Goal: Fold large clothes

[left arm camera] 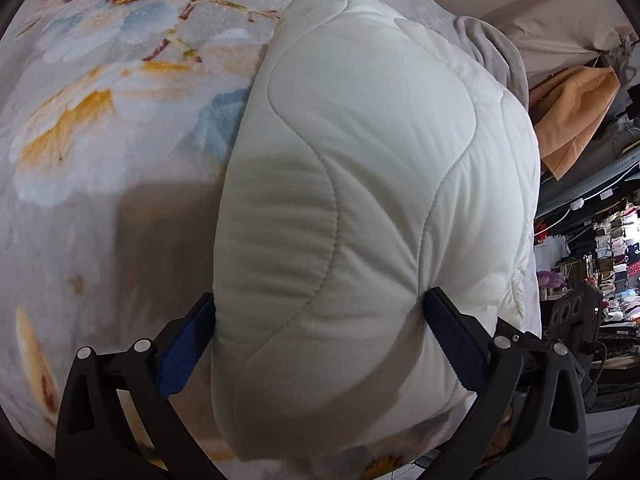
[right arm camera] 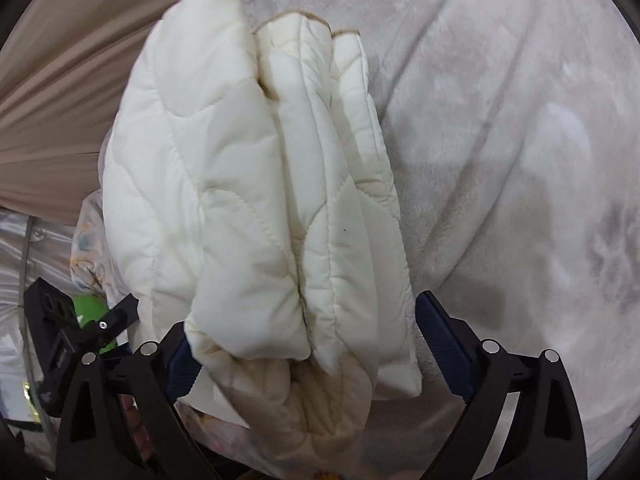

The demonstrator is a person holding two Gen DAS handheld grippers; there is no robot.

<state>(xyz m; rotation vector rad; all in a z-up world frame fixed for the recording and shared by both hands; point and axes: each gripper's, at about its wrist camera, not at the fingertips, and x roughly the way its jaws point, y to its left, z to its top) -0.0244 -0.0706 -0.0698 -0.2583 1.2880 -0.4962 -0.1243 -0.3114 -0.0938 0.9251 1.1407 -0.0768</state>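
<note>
Cream quilted jacket (left arm camera: 360, 184), folded into a thick padded bundle, lying on a bed covered by a floral blanket (left arm camera: 104, 120). Wavy stitch lines across the smooth top face in the left wrist view; from the right wrist view, the same quilted jacket (right arm camera: 248, 208) seen end-on, with several stacked layers and brownish trim at the far edges.

Left gripper (left arm camera: 320, 312) clamped on the near end of the bundle, blue pads pressed into the padding on both sides, fabric bulging forward between the black fingers. Pointed forward and slightly down along the length of the garment, low over the blanket.

Right gripper (right arm camera: 300, 328) holding the layered end likewise, pads spread wide by the thickness of the folds (left pad half hidden behind a fabric corner). Aimed along the stacked edges, the plush blanket (right arm camera: 520, 160) paler and nearly plain on this side.

Further out: a grey cloth (left arm camera: 492, 48) crumpled past the far right of the bundle, an orange garment (left arm camera: 576, 116) hanging beyond the bed, cluttered shelves (left arm camera: 608, 264) at the right edge. In the right wrist view, a tan curtain (right arm camera: 60, 100) at upper left and the other black gripper frame (right arm camera: 68, 328) at lower left, beside something green (too hidden to identify).
</note>
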